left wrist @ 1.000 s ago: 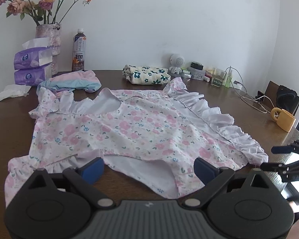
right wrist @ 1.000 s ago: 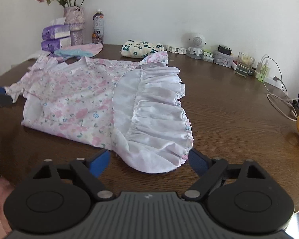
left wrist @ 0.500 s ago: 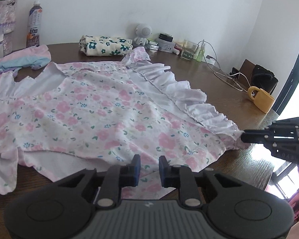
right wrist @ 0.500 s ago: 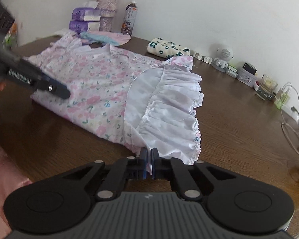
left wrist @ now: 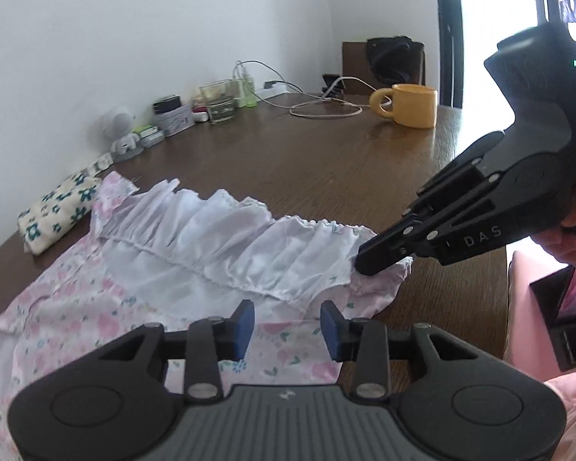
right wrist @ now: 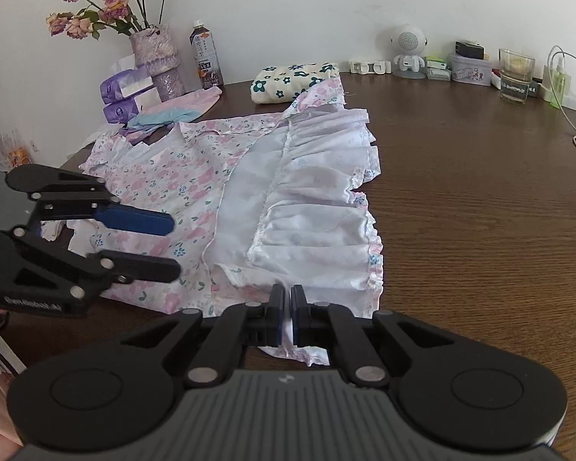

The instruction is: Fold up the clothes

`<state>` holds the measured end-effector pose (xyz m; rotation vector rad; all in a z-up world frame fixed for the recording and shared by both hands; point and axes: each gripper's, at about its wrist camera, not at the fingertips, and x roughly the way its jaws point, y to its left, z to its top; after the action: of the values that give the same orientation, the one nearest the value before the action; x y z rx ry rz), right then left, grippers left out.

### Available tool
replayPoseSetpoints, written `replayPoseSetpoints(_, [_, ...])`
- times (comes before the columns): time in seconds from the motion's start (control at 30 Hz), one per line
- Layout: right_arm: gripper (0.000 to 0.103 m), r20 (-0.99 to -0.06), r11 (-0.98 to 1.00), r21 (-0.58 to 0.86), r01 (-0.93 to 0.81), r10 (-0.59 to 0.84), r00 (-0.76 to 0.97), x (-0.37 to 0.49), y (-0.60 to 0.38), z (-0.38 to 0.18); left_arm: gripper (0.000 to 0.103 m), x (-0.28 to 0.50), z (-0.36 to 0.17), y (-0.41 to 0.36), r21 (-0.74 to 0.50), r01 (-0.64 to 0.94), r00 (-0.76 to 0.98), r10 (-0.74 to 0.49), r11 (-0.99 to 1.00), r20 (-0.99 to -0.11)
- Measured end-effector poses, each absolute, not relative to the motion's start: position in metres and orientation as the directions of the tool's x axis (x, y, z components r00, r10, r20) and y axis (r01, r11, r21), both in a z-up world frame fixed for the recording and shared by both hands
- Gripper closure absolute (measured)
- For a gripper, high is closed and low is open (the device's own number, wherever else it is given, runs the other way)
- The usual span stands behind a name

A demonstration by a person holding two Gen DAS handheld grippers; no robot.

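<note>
A pink floral dress (right wrist: 180, 176) with a white ruffled hem (right wrist: 311, 207) lies spread on the brown table (right wrist: 480, 192). My right gripper (right wrist: 287, 315) is shut on the near corner of the ruffled hem. It shows from the side in the left wrist view (left wrist: 368, 265), pinching the hem (left wrist: 230, 246) at the table's edge. My left gripper (left wrist: 287, 330) is open just above the floral cloth (left wrist: 76, 307), holding nothing. It shows at the left of the right wrist view (right wrist: 172, 244), hovering over the dress's near edge.
A folded cream flower-print cloth (right wrist: 288, 80), a vase of roses (right wrist: 153, 61), a bottle (right wrist: 205, 57), tissue packs (right wrist: 128, 96) and a pink-blue garment (right wrist: 176, 111) stand at the back. A yellow mug (left wrist: 407, 105), cables (left wrist: 318, 107) and small items line the far right.
My left gripper, nearly shut half a second ago, has opened and swung right toward the hem corner. My right gripper stays shut on the ruffle, which it closed on within the last second.
</note>
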<state>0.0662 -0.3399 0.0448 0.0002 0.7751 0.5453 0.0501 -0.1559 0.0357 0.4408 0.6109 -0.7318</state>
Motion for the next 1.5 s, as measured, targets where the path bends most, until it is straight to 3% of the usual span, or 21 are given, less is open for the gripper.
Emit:
replayPoseSetpoints(0.07, [0.099, -0.656, 0.859, 0.214, -0.465, 0.479, 0.583, 0.067, -0.343, 0.045, 0.068, 0.056, 0.034, -0.158, 0.132, 0.736, 0.565, -0.494, 0.664, -0.661])
replayPoseSetpoints(0.2, [0.098, -0.639, 0.851, 0.237, -0.469, 0.500, 0.584, 0.068, -0.346, 0.043, 0.100, 0.067, 0.029, -0.163, 0.073, 0.750, 0.521, -0.520, 0.657, -0.677])
replayPoseSetpoints(0.27, [0.092, -0.625, 0.853, 0.219, -0.473, 0.495, 0.604, 0.064, -0.348, 0.044, 0.100, 0.073, 0.027, -0.165, 0.044, 0.756, 0.499, -0.532, 0.653, -0.684])
replayPoseSetpoints(0.4, [0.070, -0.596, 0.850, 0.103, -0.517, 0.468, 0.652, 0.046, -0.353, 0.048, 0.100, 0.085, 0.023, -0.169, -0.017, 0.764, 0.454, -0.557, 0.645, -0.695])
replayPoseSetpoints(0.43, [0.069, -0.596, 0.844, 0.073, -0.531, 0.464, 0.656, 0.042, -0.351, 0.049, 0.100, 0.088, 0.024, -0.168, -0.048, 0.754, 0.444, -0.563, 0.655, -0.696])
replayPoseSetpoints(0.6, [0.069, -0.611, 0.816, -0.065, -0.574, 0.422, 0.670, 0.035, -0.334, 0.040, 0.100, 0.102, 0.026, -0.163, -0.198, 0.692, 0.399, -0.597, 0.694, -0.696])
replayPoseSetpoints(0.73, [0.070, -0.613, 0.789, -0.154, -0.594, 0.395, 0.684, 0.034, -0.321, 0.034, 0.099, 0.105, 0.026, -0.159, -0.241, 0.661, 0.394, -0.602, 0.710, -0.694])
replayPoseSetpoints(0.77, [0.079, -0.616, 0.785, -0.161, -0.599, 0.394, 0.682, 0.035, -0.319, 0.033, 0.099, 0.104, 0.026, -0.158, -0.243, 0.660, 0.395, -0.604, 0.711, -0.693])
replayPoseSetpoints(0.8, [0.093, -0.620, 0.785, -0.148, -0.602, 0.400, 0.675, 0.036, -0.319, 0.032, 0.097, 0.101, 0.027, -0.159, -0.229, 0.666, 0.404, -0.602, 0.710, -0.689])
replayPoseSetpoints(0.83, [0.096, -0.623, 0.793, -0.120, -0.598, 0.409, 0.667, 0.039, -0.321, 0.033, 0.094, 0.096, 0.029, -0.160, -0.195, 0.675, 0.426, -0.592, 0.712, -0.684])
replayPoseSetpoints(1.0, [0.097, -0.623, 0.836, 0.195, -0.513, 0.510, 0.593, 0.067, -0.354, 0.036, 0.074, 0.067, 0.031, -0.176, 0.089, 0.740, 0.561, -0.539, 0.667, -0.628])
replayPoseSetpoints(1.13, [0.097, -0.617, 0.804, 0.375, -0.461, 0.588, 0.524, 0.080, -0.371, 0.032, 0.077, 0.072, 0.027, -0.184, 0.084, 0.770, 0.534, -0.567, 0.632, -0.628])
replayPoseSetpoints(1.17, [0.097, -0.615, 0.801, 0.390, -0.455, 0.594, 0.518, 0.080, -0.373, 0.031, 0.093, 0.075, 0.026, -0.185, 0.068, 0.774, 0.520, -0.571, 0.630, -0.636])
replayPoseSetpoints(1.2, [0.097, -0.614, 0.800, 0.397, -0.450, 0.596, 0.517, 0.081, -0.374, 0.031, 0.101, 0.080, 0.026, -0.184, 0.025, 0.771, 0.499, -0.579, 0.636, -0.645])
replayPoseSetpoints(1.23, [0.097, -0.616, 0.807, 0.384, -0.449, 0.586, 0.526, 0.079, -0.375, 0.031, 0.101, 0.084, 0.025, -0.183, -0.018, 0.767, 0.478, -0.588, 0.642, -0.653])
replayPoseSetpoints(1.33, [0.092, -0.621, 0.836, 0.260, -0.484, 0.529, 0.579, 0.067, -0.368, 0.034, 0.101, 0.096, 0.025, -0.175, -0.133, 0.733, 0.433, -0.609, 0.667, -0.664])
replayPoseSetpoints(1.47, [0.068, -0.610, 0.842, 0.034, -0.539, 0.445, 0.656, 0.046, -0.352, 0.038, 0.101, 0.105, 0.026, -0.167, -0.237, 0.692, 0.398, -0.634, 0.682, -0.663])
replayPoseSetpoints(1.5, [0.068, -0.609, 0.836, -0.016, -0.548, 0.427, 0.669, 0.044, -0.346, 0.038, 0.101, 0.105, 0.027, -0.166, -0.244, 0.689, 0.396, -0.637, 0.682, -0.661])
